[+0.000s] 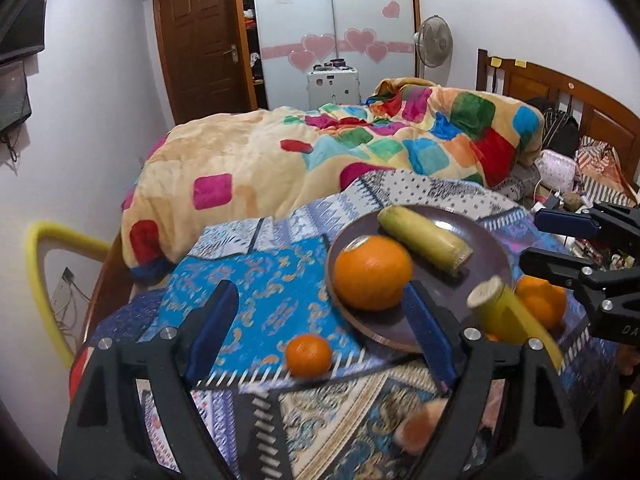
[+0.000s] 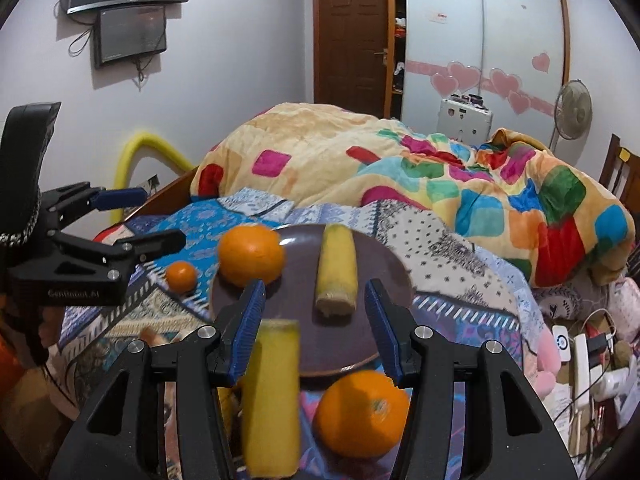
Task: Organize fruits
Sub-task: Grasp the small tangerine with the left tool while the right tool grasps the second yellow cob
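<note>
Fruits, and the left wrist view takes them first: a dark plate (image 1: 496, 248) on the patterned bedspread (image 1: 256, 280) already carries a big orange (image 1: 372, 272) and a yellowish corn-like piece (image 1: 424, 242) lying side by side. A small tangerine (image 1: 309, 355) sits loose on the cloth, just off the plate's near rim and right between the left gripper (image 1: 324, 328) fingers, whose jaws stand wide apart with nothing in them. To the right, a second yellow piece (image 1: 500, 308) and another orange (image 1: 544, 304) are off the plate, with the right gripper (image 1: 548, 240) reaching in beside them, jaws apart.

Over to the right wrist view: same plate (image 2: 376, 272), same two items on it, the large orange (image 2: 252, 254) near the left rim and the yellow piece (image 2: 335, 268) in the middle. Between the open fingers, the blurred second yellow piece (image 2: 272, 396) hugs the left pad, not clamped as far as I can tell, and the loose orange (image 2: 362, 414) lies beside it on the cloth.

Danger here, I'd say: the bedding is soft and uneven, so round fruit could roll at a nudge, and closing on the yellow piece might bump the neighbouring orange. The plate orange rides close to the rim, too; a jolt could tip it off.
</note>
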Action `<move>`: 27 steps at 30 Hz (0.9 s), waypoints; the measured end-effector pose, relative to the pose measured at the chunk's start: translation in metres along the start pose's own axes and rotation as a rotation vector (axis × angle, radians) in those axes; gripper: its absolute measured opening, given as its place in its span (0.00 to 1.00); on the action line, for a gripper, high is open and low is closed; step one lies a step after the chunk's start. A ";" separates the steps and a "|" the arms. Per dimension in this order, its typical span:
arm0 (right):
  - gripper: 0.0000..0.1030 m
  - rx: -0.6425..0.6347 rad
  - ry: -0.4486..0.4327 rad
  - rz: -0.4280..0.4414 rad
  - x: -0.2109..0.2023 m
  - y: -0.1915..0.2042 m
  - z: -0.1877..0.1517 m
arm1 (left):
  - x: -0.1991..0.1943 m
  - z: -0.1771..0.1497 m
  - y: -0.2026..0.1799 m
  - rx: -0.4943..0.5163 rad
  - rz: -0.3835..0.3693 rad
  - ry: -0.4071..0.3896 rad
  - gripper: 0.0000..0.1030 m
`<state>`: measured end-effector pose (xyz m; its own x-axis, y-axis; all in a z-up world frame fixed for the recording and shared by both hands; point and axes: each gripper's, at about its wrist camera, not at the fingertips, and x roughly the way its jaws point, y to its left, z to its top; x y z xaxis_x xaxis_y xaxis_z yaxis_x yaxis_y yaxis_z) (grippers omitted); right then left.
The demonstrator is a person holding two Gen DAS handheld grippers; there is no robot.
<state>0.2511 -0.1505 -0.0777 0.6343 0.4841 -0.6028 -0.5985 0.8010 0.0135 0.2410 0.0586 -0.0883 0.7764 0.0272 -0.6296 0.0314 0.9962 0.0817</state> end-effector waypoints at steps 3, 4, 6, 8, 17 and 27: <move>0.47 -0.005 0.016 0.011 0.002 0.005 -0.007 | 0.001 -0.011 0.005 -0.004 0.004 0.023 0.82; 0.47 -0.006 0.020 0.010 0.003 0.006 -0.009 | 0.002 -0.014 0.006 -0.003 0.005 0.031 0.82; 0.47 -0.006 0.034 0.010 0.007 0.007 -0.013 | 0.005 -0.021 0.009 0.004 0.013 0.047 0.82; 0.47 0.000 0.057 0.016 0.013 0.008 -0.017 | 0.010 -0.027 0.011 0.009 0.027 0.061 0.82; 0.47 0.006 0.102 0.037 0.028 0.015 -0.025 | 0.051 -0.038 0.022 -0.022 -0.013 0.166 0.64; 0.46 0.037 0.113 0.058 0.033 0.011 -0.029 | 0.067 -0.041 0.018 -0.025 -0.061 0.208 0.51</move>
<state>0.2515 -0.1362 -0.1206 0.5385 0.4887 -0.6864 -0.6128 0.7863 0.0791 0.2677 0.0816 -0.1601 0.6267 -0.0190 -0.7791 0.0564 0.9982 0.0210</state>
